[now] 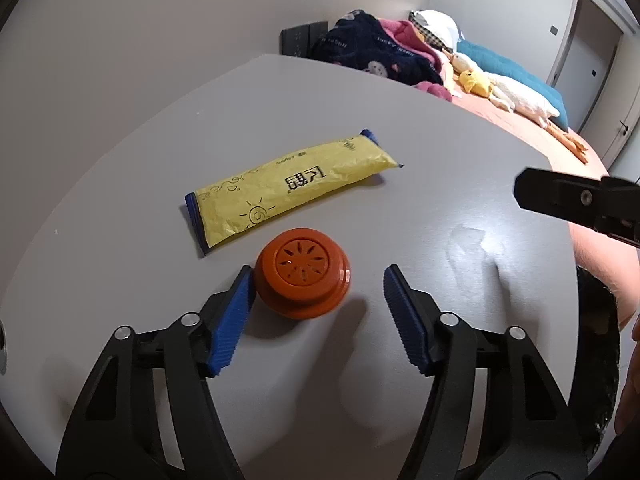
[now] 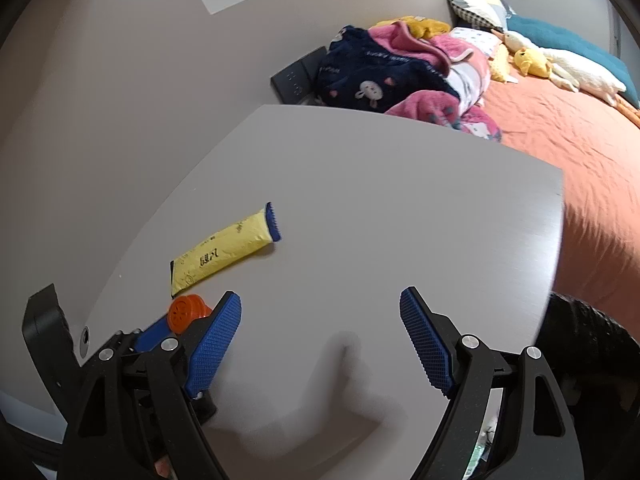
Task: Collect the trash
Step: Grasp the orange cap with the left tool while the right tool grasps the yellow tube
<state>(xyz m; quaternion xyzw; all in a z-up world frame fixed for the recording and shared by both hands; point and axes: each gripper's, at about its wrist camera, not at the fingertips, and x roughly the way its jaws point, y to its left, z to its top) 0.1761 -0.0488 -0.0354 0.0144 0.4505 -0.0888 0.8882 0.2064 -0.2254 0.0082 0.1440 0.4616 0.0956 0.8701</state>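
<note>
Left gripper [image 1: 318, 280]: jaws apart, straddling the orange cap [image 1: 303, 278]; left pad touched its side, right pad stood clear, apparently lined up for a grab.
Right gripper [image 2: 320, 312]: jaws wide, nothing between them, over bare table [image 2: 380, 208].
Trash: cap near; yellow wrapper [image 1: 288, 188] just beyond it.
Hidden: no bin identifiable; dark object at the table's right edge cut off.

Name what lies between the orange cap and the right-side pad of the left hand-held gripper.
Nothing: in the left wrist view, only bare grey table separates the orange cap from that pad.
</note>
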